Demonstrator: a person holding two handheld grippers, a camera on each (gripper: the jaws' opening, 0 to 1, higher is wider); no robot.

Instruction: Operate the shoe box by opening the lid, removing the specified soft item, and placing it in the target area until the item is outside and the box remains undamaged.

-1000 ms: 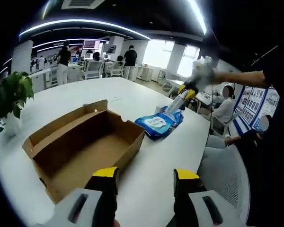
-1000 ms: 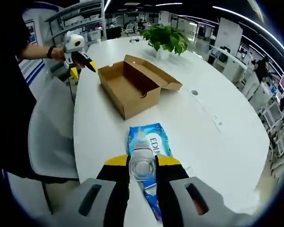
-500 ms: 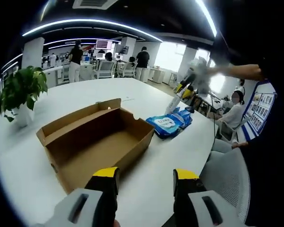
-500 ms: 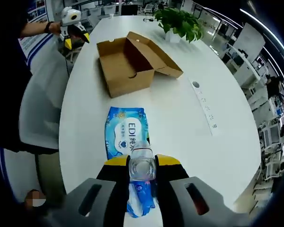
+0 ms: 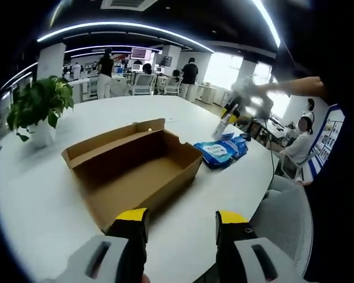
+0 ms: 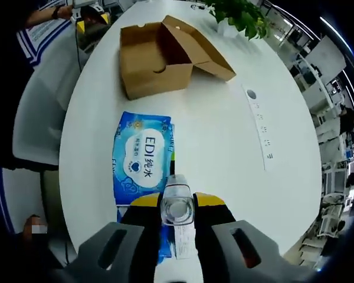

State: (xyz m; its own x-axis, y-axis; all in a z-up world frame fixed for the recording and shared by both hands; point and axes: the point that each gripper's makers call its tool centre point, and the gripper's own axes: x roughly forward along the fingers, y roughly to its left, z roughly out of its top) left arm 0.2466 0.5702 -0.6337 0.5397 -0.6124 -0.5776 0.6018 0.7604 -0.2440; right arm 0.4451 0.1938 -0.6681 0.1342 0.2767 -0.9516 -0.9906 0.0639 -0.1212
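Lay soft and slack on the counter (image 6: 224,147) beside the opened shoe box (image 6: 150,56), wet-wipes pack (image 6: 143,158), best pinched mid-body; right gripper (image 6: 177,203) clamped a clear bottle (image 6: 177,207), left gripper (image 5: 177,221) gaped empty.

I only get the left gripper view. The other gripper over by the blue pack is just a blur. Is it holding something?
Observer: Yes. In the right gripper view its fingers are shut on a clear bottle, just above the pack.
Operator: Is anything printed on the pack?
Observer: Its white label reads "EDI", with other characters beside it.
Operator: And where is the box's lid?
Observer: The lid is hinged open off one long side of the box and slopes down to the table.
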